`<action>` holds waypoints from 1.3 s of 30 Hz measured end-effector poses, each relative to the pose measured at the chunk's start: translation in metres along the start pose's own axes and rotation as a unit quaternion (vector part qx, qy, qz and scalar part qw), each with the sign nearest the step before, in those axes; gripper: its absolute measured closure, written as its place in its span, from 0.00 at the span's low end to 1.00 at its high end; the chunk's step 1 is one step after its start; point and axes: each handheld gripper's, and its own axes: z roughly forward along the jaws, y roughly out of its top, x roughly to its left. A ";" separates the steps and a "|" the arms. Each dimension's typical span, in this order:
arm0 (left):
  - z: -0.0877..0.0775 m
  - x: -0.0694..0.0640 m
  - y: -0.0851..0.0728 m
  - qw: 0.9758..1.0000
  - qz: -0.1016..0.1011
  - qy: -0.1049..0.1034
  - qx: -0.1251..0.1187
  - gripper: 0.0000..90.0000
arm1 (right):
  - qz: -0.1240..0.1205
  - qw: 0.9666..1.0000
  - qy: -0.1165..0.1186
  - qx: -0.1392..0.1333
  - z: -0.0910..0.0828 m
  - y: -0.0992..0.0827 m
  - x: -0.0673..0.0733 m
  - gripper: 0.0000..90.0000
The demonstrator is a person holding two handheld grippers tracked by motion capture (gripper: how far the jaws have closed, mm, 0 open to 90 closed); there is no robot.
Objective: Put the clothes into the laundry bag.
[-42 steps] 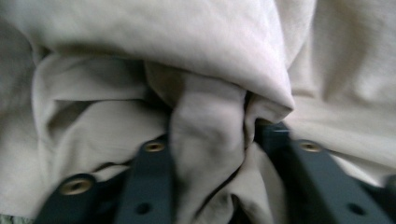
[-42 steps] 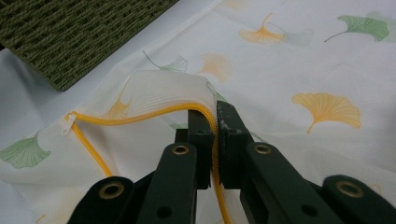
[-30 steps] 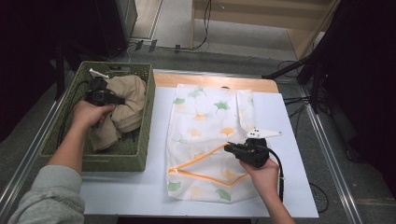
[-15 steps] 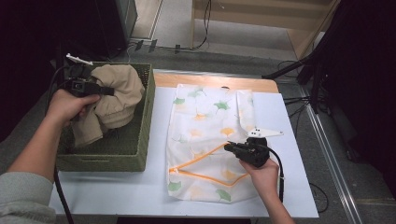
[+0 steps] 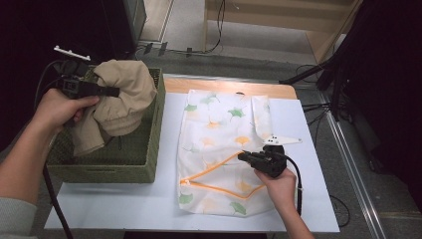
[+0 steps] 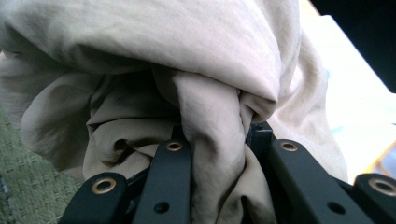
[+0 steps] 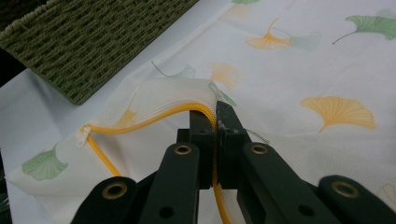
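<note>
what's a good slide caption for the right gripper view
Right tool pinching the orange zipper edge of a leaf-print mesh bag beside the woven basket.

Bright tabletop, black surroundings

Overhead light falls evenly on my white table (image 5: pixel 298 124), while everything beyond its far edge and sides sinks into darkness. Beside the table, the beige cloth (image 6: pixel 140 60) holds deep, soft folds of shadow. My own black jaws blur at the bottom of both gripper views, and the table's surface glares pale and washed out behind the cloth.
</note>
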 end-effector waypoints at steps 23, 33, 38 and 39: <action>-0.021 -0.109 -0.004 0.986 0.123 -0.112 0.011 0.85 | 0.002 1.000 0.014 -0.013 0.007 0.018 0.000 0.98; -0.019 -0.150 -0.014 0.977 0.157 -0.146 0.018 0.85 | -0.004 1.000 0.014 -0.007 0.011 0.026 0.003 0.98; -0.017 -0.167 -0.022 0.968 0.183 -0.172 0.022 0.85 | -0.006 1.000 0.015 -0.010 0.012 0.031 0.003 0.98; -0.015 -0.170 -0.025 0.967 0.183 -0.175 0.021 0.85 | -0.004 1.000 0.018 -0.010 0.013 0.031 0.003 0.98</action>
